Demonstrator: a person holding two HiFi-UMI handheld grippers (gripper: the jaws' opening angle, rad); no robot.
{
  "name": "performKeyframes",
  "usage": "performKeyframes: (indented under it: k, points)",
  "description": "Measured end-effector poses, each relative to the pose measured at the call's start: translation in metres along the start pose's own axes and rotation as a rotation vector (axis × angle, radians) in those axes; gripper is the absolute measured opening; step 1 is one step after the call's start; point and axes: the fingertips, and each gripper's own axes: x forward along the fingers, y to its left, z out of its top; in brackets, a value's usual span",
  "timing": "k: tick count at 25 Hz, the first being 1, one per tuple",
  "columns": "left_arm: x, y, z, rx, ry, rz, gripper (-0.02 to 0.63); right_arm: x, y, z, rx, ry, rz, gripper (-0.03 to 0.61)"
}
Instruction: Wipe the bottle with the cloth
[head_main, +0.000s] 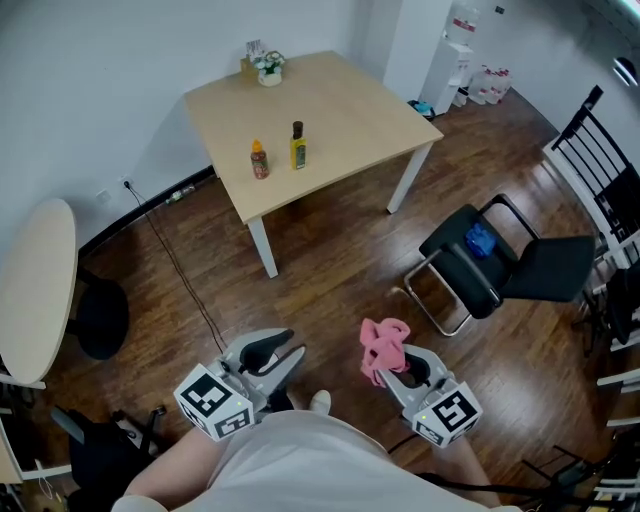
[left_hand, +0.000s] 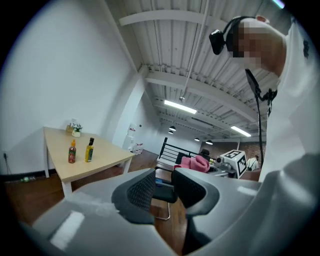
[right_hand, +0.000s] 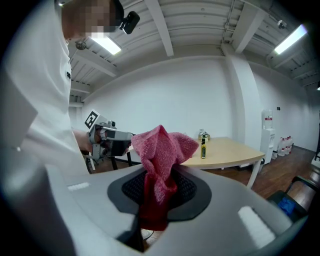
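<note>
A dark plank floor (head_main: 330, 270) fills the head view, and on it, well ahead of the person, stands a square wooden table (head_main: 350, 110) on white legs. To its right is a black chair (head_main: 500, 265) with a small blue object (head_main: 481, 240) on the seat, too small to identify. Low in the view are the two tools, both well apart from the table. The left gripper (head_main: 285, 354) has its jaws a narrow gap apart, and its own view shows nothing between them (left_hand: 164, 187). The right gripper (head_main: 398, 370) is clamped on a pink cloth (head_main: 383, 345), which bunches up above the pads and hangs dark below them in that gripper's view (right_hand: 160, 150). On the near part of the tabletop two bottles stand upright just beside each other without touching: a yellow bottle (head_main: 298, 147) with a dark cap and, to its left, a red bottle (head_main: 259, 160). A small pot of flowers (head_main: 268, 68) sits at the far corner.
</note>
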Motion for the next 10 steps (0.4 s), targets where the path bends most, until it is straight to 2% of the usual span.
performKeyframes:
  k: [5,10]
  points:
    - [-0.001,0.009,-0.009,-0.078,0.012,0.034,0.123,-0.010,0.003,-0.005,-0.001,0.008,-0.006,0.089]
    - [-0.004,0.005,-0.017,-0.159,0.012,0.027,0.123,-0.019,0.005,-0.008,0.002,0.007,-0.008,0.089]
